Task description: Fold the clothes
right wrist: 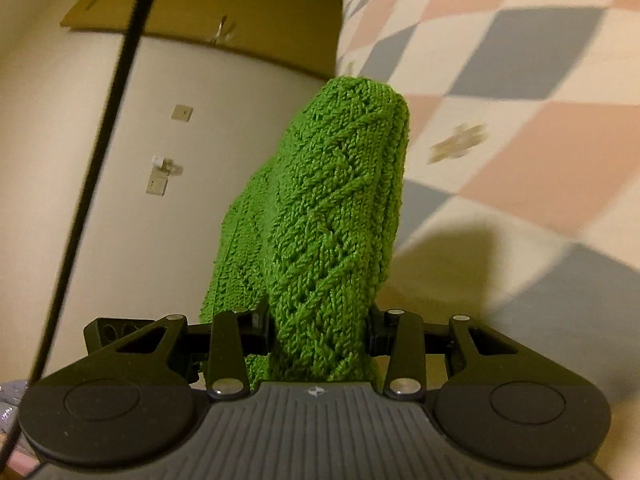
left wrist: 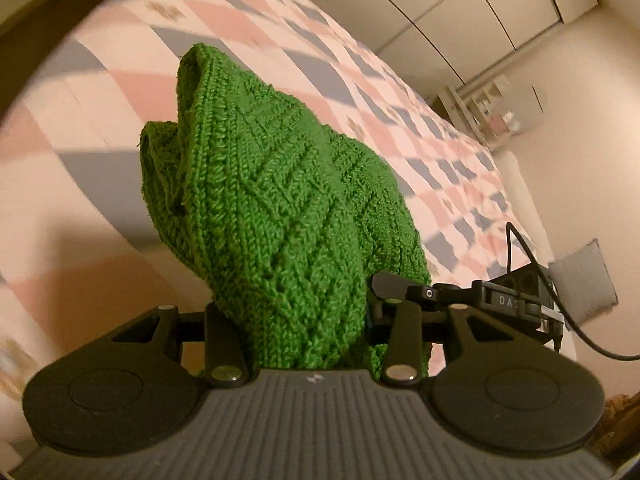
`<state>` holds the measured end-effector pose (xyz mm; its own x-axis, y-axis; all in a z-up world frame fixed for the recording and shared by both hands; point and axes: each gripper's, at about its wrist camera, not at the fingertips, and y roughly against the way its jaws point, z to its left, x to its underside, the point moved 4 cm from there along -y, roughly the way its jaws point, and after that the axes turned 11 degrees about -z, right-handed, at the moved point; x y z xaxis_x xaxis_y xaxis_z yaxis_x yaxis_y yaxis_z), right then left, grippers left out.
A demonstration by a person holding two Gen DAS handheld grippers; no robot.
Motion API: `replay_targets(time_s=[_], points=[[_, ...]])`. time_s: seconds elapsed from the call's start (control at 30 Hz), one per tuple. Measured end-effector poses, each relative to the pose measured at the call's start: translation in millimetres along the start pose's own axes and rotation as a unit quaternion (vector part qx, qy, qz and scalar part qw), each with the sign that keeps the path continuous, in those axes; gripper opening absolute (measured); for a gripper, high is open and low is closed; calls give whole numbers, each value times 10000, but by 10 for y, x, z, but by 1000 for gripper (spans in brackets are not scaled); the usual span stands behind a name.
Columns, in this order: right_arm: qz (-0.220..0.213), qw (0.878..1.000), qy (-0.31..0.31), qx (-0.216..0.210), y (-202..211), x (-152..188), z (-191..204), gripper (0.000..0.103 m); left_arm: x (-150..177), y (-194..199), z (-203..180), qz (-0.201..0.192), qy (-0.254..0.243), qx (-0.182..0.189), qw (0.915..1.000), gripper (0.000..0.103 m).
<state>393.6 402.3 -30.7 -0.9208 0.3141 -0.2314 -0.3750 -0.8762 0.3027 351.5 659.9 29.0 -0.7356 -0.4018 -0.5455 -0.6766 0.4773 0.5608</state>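
Observation:
A green knitted garment [left wrist: 264,200] with a cable pattern is bunched in my left gripper [left wrist: 296,320], which is shut on it and holds it above the bed. The fingertips are hidden by the knit. The same green garment [right wrist: 336,216] fills my right gripper [right wrist: 320,328], which is also shut on it, with a fold hanging off to the left. The right gripper [left wrist: 480,296] shows in the left wrist view, close on the right.
A bed with a pink, grey and white checked cover [left wrist: 120,128] lies below, and also shows in the right wrist view [right wrist: 520,120]. White wardrobe doors [left wrist: 460,8] and a small shelf [left wrist: 480,108] stand beyond. A black cable [right wrist: 104,148] hangs at left.

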Motion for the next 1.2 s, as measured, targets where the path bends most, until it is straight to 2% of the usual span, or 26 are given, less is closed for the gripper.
replay_targets(time_s=[0.13,0.23,0.33,0.37,0.43,0.47,0.5,0.53,0.57,0.67,0.8,0.87,0.93,0.97,1.0,1.07,1.13,1.17,1.2], points=[[56,9999,41,-94,-553,23,135,39,-344,53,487,-90,-43,-57,9999,38],[75,9999,104,-99,-879,-19,108,39,-478,30,835,-115,-12,-128,9999,38],[76,9999,132,-6,-1178,-25,3,39,-478,-136,1155,-62,-10,-240,9997,39],[71,9999,121,29,-1249,-11,-53,39,-445,-212,1281,-1,1,-322,9995,43],[145,9995,2,270,-1420,30,-251,43,-360,-400,1568,282,127,-663,9973,49],[213,9983,-111,539,-1501,65,-389,47,-301,-465,1751,459,262,-882,9947,50],[271,9958,-219,848,-1558,110,-530,51,-262,-490,1868,505,428,-912,9936,56],[268,9945,-280,968,-1571,149,-621,50,-250,-461,1926,439,609,-815,9938,56],[218,9951,-320,908,-1545,170,-642,53,-250,-391,1943,348,684,-785,9940,58],[40,9948,-273,981,-1377,184,-573,63,-249,-118,1926,104,674,-851,9940,59],[-331,9905,23,1336,-1163,170,-512,67,-177,216,1854,-95,711,-893,9934,58],[-391,9900,-27,1357,-1054,186,-473,67,-99,205,1882,-28,833,-872,9927,58],[-430,9901,-112,1333,-1111,187,-512,67,-46,157,1962,-76,1108,-782,9907,56],[-429,9901,-93,1335,-1147,180,-512,66,-27,143,2000,-138,1262,-713,9893,47],[-437,9902,1,1328,-1187,153,-481,46,-20,139,2003,-193,1282,-696,9891,41],[-496,9881,579,1337,-1220,131,-337,33,-24,118,1900,-299,823,-749,9933,38],[-548,9819,1248,1315,-1210,189,-219,31,31,72,1884,-233,415,-906,9947,39],[-536,9780,1430,1423,-1218,245,-219,30,74,27,1923,-128,380,-1013,9940,45],[-486,9746,1407,1673,-1229,293,-304,29,91,-3,1956,-77,460,-1041,9935,46]])
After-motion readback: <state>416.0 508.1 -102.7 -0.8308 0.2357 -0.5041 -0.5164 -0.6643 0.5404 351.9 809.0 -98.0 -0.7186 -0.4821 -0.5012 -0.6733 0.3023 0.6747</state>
